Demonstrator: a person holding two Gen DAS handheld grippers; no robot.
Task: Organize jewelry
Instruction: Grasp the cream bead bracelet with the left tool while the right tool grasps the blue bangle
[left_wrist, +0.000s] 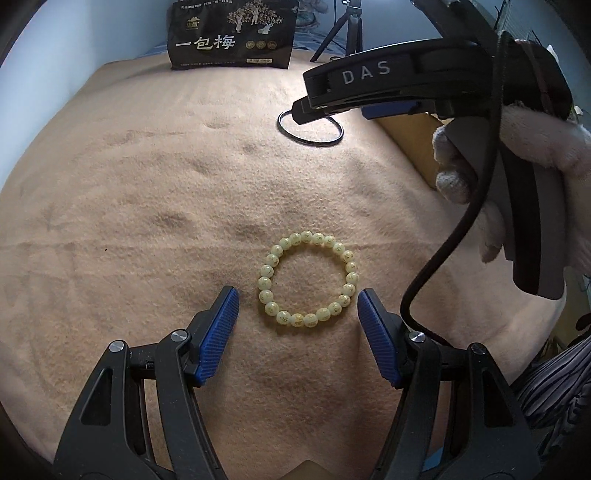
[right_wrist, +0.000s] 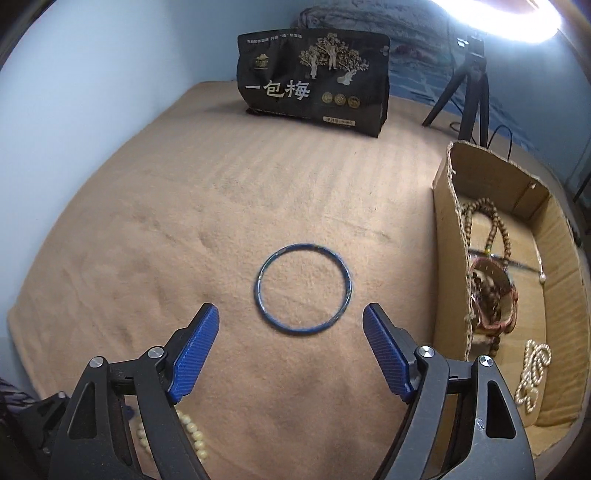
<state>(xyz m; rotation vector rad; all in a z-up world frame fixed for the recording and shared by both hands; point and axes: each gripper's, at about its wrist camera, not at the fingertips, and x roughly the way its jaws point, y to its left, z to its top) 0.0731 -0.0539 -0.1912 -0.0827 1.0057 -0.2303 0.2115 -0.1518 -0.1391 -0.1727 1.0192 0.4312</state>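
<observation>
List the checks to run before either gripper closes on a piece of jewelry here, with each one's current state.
1. Left gripper open: ok, fingers spread wider than the bead bracelet.
2. Bead bracelet between the left fingertips: not ok, it lies mostly ahead of them, flat on the blanket.
3. Right gripper open: ok, nothing held.
4. Blue bangle lined up with the right gripper: ok for centring, but it lies ahead of the fingertips.
5. Cardboard box reachable and open: ok, open top, other bead strands already inside.
6. Grippers clear of each other: cannot tell; in the left view the right gripper hangs over the bangle, apart from the bracelet.
</observation>
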